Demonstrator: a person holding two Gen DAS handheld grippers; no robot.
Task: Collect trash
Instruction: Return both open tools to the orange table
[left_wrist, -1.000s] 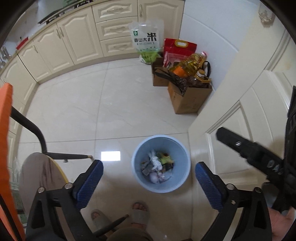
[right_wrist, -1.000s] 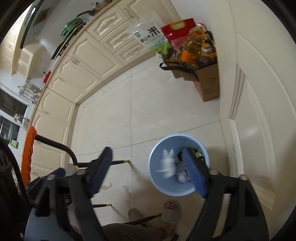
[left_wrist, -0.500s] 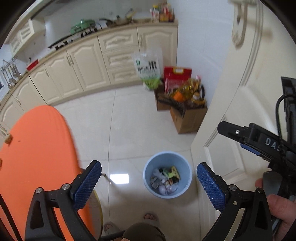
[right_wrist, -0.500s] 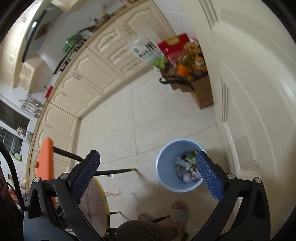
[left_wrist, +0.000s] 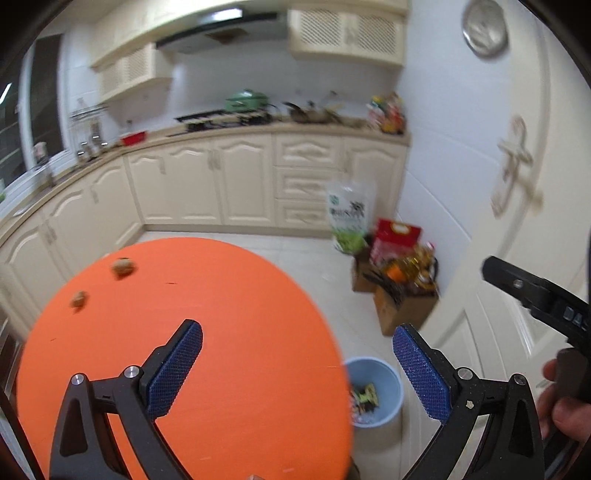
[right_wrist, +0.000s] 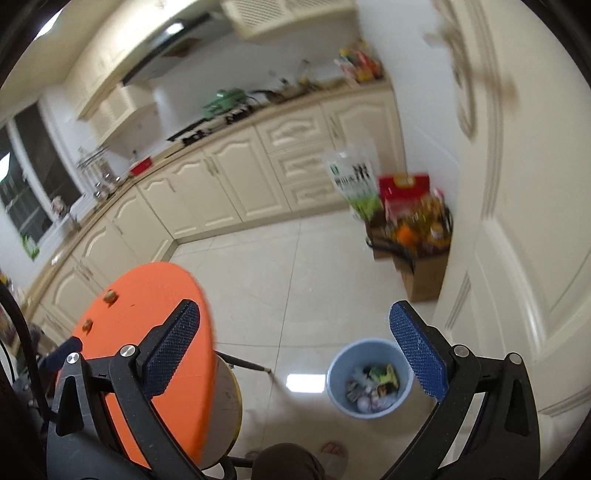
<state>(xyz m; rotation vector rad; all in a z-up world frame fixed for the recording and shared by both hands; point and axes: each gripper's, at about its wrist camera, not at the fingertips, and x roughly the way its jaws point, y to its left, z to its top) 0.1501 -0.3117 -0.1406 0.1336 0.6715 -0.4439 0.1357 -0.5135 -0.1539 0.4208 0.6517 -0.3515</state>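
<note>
Bin (right_wrist: 369, 380) on floor (right_wrist: 295, 280), right of table (right_wrist: 147, 317)

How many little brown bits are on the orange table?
2. One bit sits near the table's far edge; the other bit lies left of it, nearer the rim. The claws may hide more.

Both grippers wide open, nothing in them

Left gripper (left_wrist: 297, 369) and right gripper (right_wrist: 295, 352) both tilt downward, blue pads spread to about 8 and 4 o'clock; the right hand (left_wrist: 565, 402) grips its handle at 4 o'clock.
</note>
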